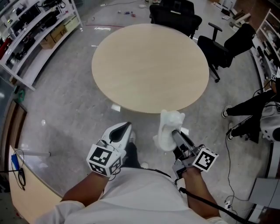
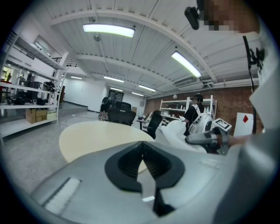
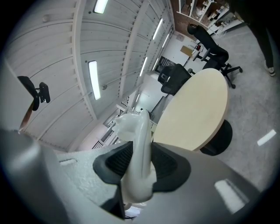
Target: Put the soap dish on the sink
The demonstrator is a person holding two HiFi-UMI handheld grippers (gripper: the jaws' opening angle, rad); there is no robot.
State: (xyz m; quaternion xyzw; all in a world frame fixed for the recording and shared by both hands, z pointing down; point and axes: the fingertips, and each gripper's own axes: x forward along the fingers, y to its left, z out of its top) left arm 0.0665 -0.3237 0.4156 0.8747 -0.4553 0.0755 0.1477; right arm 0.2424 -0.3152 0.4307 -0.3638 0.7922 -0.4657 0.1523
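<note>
I am holding the soap dish [image 1: 168, 127] in my right gripper [image 1: 175, 134], whose jaws are clamped on one thin wall of it, so the dish is standing on edge above the floor, just short of the near rim of the round table [image 1: 148, 65]. My left gripper [image 1: 125, 128] is hanging beside it with its jaws together and nothing between them. What is worrying me most is the grip: I am pinching a smooth, pale, curved piece at one side only, and most of its bulk is sticking out past the pads, so I am judging that a jolt or a quick turn of my wrist could make it swivel or slide out and drop to the hard floor. I am also seeing no sink in any view, so I am expecting some way to go with it, and the table rim or the chairs [image 1: 175, 13] could be clipping the dish if I am swinging wide. The free left gripper is doing nothing to steady it. As for containers, the dish itself is showing nothing inside it as far as I can see, though part of its hollow is turned away from me. Cardboard boxes [image 1: 54, 33] are sitting on the shelves [image 1: 26, 48] at the left, and what is in them I cannot tell.
</note>
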